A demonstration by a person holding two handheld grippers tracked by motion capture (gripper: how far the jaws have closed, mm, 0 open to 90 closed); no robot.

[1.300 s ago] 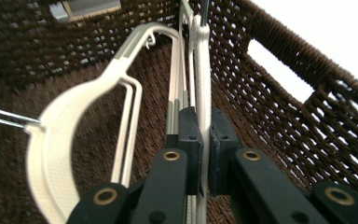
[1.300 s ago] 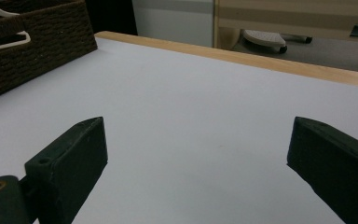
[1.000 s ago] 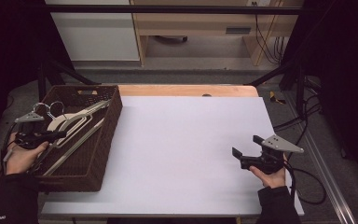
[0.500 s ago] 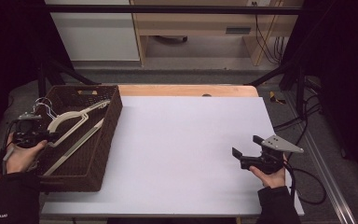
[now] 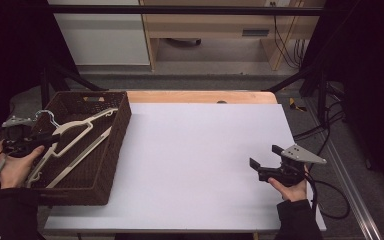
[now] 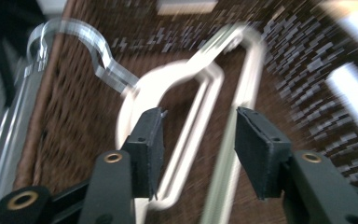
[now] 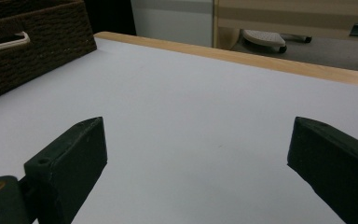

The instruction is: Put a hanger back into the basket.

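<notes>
Compared with half a second ago, my left hand-held gripper (image 5: 39, 140) has moved slightly toward 3 o'clock over the brown woven basket (image 5: 111, 150), which sits at 9 o'clock on the white counter (image 5: 200, 150). Its jaws stand half open around the neck of a white hanger (image 6: 168, 88), not yet closed on it. The left gripper view is blurred. My right hand-held gripper (image 5: 264, 159) has stayed wide open, empty, at 4 o'clock.

You see a dark brown woven basket (image 5: 111, 150), cream hangers (image 5: 82, 127) with silver hooks, a white desk (image 5: 200, 150) with a pale wood far edge, black jaws.
</notes>
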